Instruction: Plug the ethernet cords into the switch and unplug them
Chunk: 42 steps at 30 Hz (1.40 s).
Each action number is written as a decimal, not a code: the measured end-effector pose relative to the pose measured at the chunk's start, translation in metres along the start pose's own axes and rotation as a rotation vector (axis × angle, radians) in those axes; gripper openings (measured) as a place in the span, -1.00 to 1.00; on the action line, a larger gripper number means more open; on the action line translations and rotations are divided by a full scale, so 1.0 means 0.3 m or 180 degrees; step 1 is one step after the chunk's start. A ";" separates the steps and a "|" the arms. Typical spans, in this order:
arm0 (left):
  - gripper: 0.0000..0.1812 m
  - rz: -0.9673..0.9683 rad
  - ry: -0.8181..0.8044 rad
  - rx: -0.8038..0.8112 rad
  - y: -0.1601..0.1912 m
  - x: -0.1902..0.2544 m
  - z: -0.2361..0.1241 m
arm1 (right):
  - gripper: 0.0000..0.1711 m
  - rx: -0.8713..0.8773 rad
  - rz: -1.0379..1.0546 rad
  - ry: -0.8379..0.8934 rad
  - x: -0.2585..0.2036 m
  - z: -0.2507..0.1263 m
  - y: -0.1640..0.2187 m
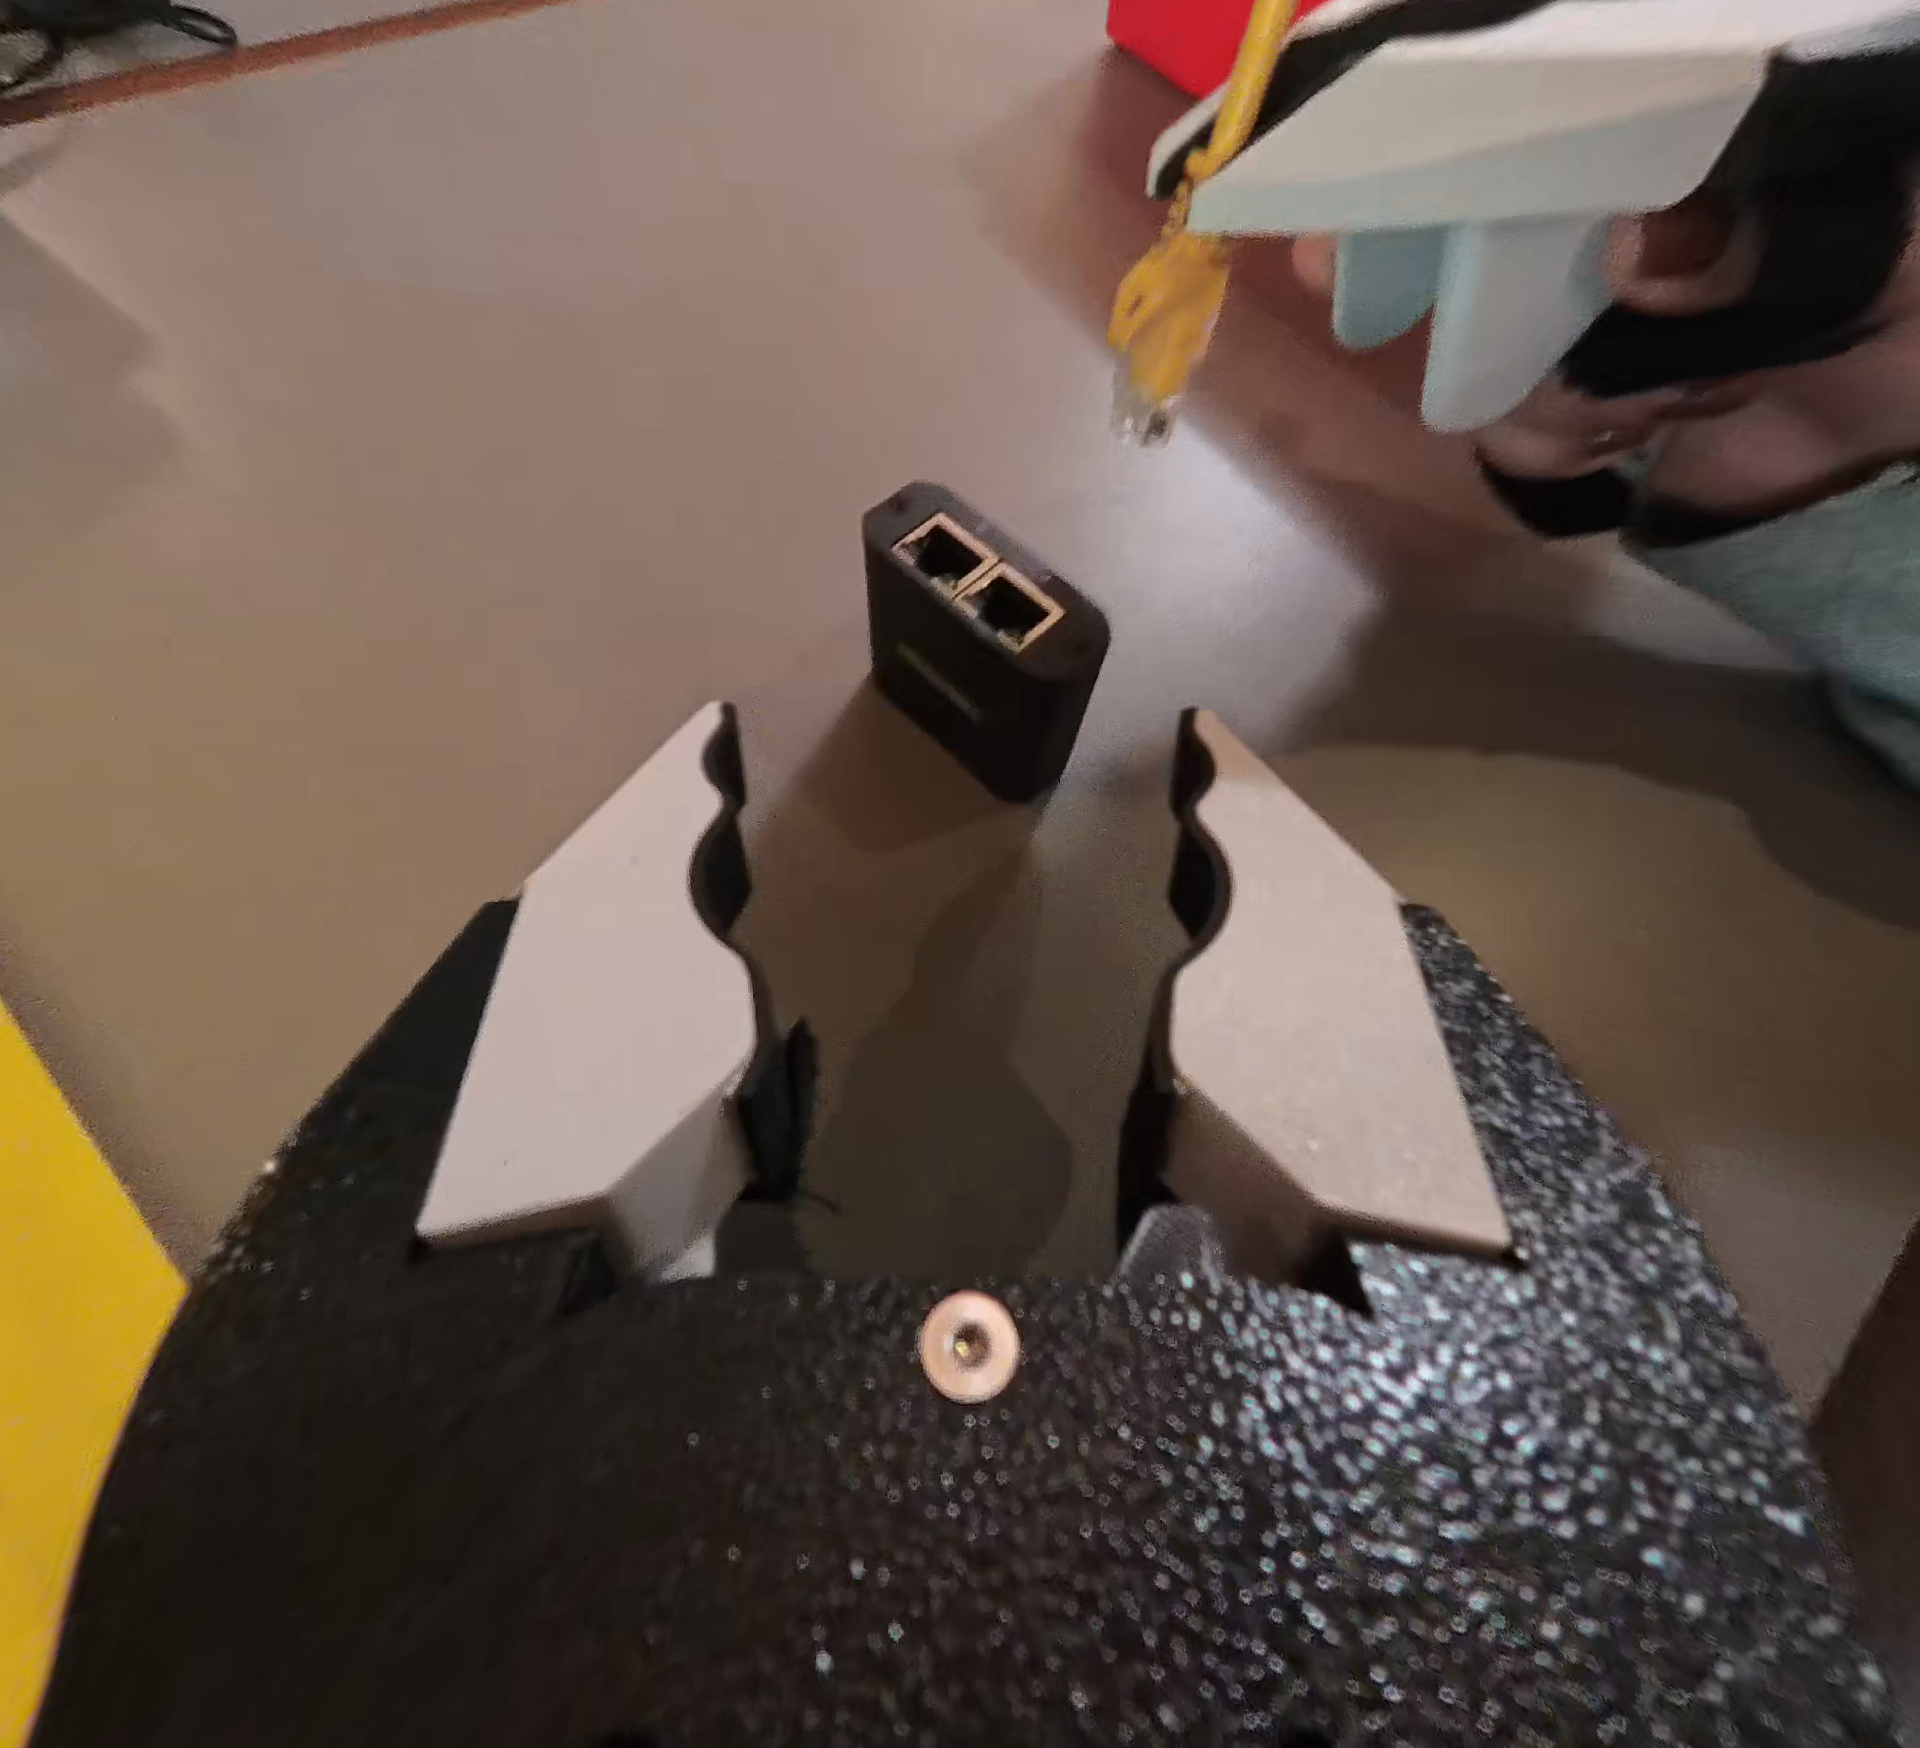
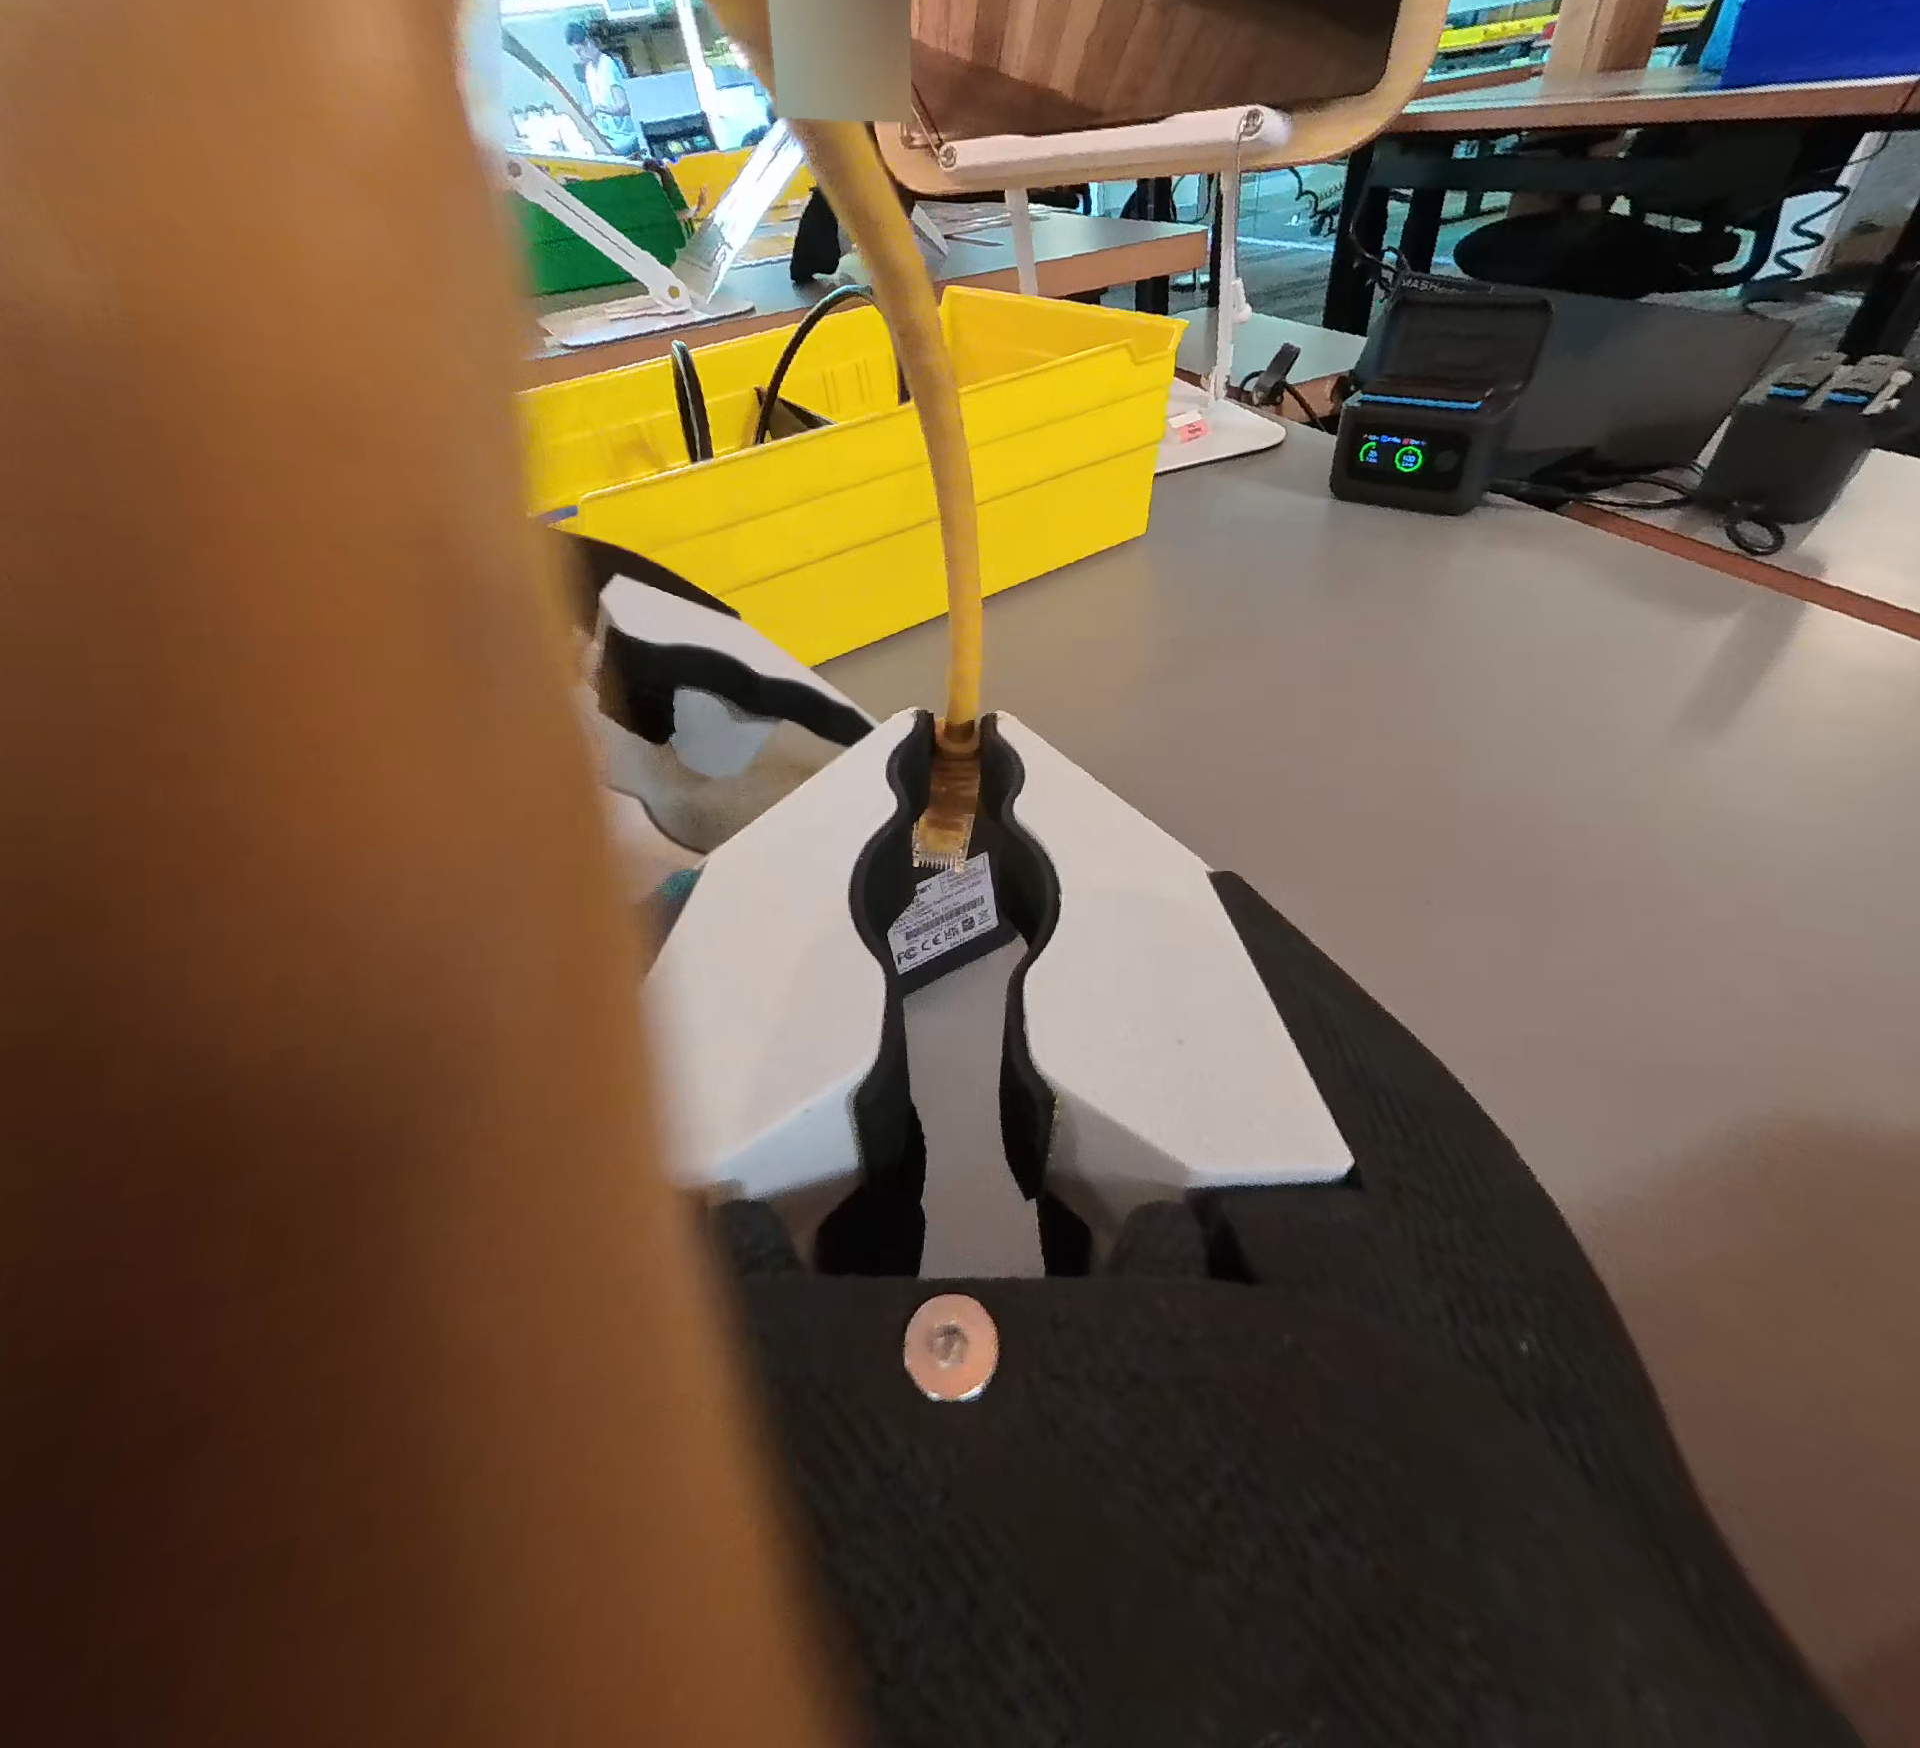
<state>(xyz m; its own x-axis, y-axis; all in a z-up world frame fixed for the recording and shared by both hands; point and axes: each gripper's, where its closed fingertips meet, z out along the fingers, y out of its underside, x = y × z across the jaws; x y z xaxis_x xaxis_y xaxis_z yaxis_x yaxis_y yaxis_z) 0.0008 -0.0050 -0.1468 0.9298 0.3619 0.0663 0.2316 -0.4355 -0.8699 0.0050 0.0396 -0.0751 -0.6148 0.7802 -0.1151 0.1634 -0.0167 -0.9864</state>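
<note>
Currently your right tongs [image 2: 954, 742] pinch the yellow ethernet cord [image 2: 961, 597], plug hanging above the black switch [image 1: 982, 633]; switch stands on the surface [image 1: 520, 348]; your left tongs [image 1: 961, 742] gape wide just beside it.

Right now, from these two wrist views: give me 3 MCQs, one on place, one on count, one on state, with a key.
1. Where is the yellow cord's plug?
A. In a port
B. In the air above the switch
C. Lying on the table

2. How many ports show on the switch?
A. Two
B. Four
C. One

3. The left hand-held gripper is:
A. Shut on the switch
B. Shut on the cord
C. Open

Key: B, the plug hangs clear above and to one side of the switch; A, two sockets sit side by side; C, its fingers stand apart with nothing between them, while the right hand-held gripper clamps the cord.
</note>
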 end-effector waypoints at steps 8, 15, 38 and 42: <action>0.02 0.0285 -0.0494 -0.0219 0.002 -0.025 0.125 | -0.92 0.0079 -0.0021 -0.0089 -0.023 0.020 -0.001; -0.52 0.0160 -0.0156 -0.0310 0.023 -0.003 0.124 | -0.92 0.0038 0.0014 -0.0080 -0.013 0.043 0.009; -0.77 0.0401 -0.0165 -0.0284 0.016 -0.007 0.118 | -0.92 -0.0294 -0.0242 0.0682 0.007 0.109 0.057; -0.77 0.0532 -0.0225 -0.0238 0.011 -0.002 0.114 | -0.92 -0.0122 0.0163 0.0565 0.001 0.096 0.057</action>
<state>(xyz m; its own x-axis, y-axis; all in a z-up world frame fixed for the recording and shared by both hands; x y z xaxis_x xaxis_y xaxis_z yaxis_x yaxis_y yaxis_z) -0.0087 0.0215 -0.1664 0.9354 0.3352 -0.1127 0.0988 -0.5536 -0.8269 -0.0147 0.0215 -0.0955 -0.4597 0.8771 -0.1391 0.2223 -0.0380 -0.9742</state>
